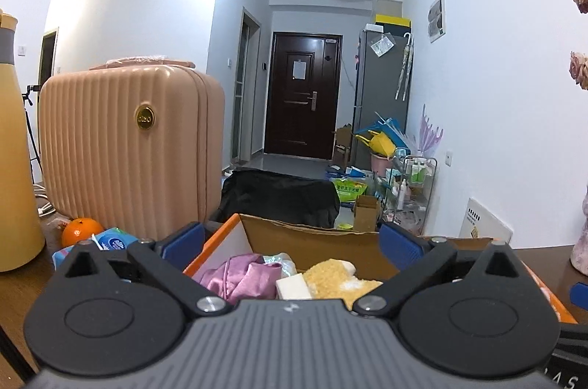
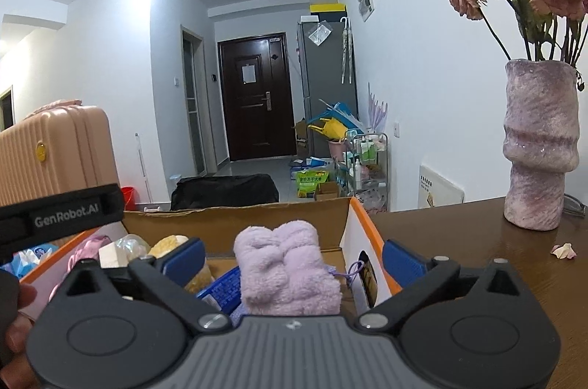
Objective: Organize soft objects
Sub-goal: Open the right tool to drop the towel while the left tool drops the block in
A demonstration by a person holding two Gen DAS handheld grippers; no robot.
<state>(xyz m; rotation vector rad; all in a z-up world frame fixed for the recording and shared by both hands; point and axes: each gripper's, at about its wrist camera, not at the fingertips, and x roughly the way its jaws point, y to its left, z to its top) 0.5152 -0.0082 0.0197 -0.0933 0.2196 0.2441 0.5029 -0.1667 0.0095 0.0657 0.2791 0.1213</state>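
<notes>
An open cardboard box [image 1: 312, 240] with orange edges stands on the wooden table in front of both grippers. In the left wrist view it holds a pink satin cloth [image 1: 239, 278], a white block [image 1: 292, 286] and a fluffy yellow piece [image 1: 334, 278]. My left gripper [image 1: 292, 243] is open above the box's near side, its blue pads [image 1: 183, 242] wide apart and holding nothing. In the right wrist view a folded lilac towel [image 2: 283, 253] lies in the box [image 2: 235, 220]. My right gripper [image 2: 294, 262] is open around the towel, its pads not touching it.
A ribbed pink suitcase [image 1: 128, 146], a yellow bottle [image 1: 14, 150], an orange [image 1: 79, 231] and a blue tissue pack [image 1: 114, 242] stand left of the box. A lilac vase of dried roses [image 2: 536, 146] and a fallen petal [image 2: 564, 250] are on the table [image 2: 459, 234] to the right. A hand [image 2: 14, 315] shows at lower left.
</notes>
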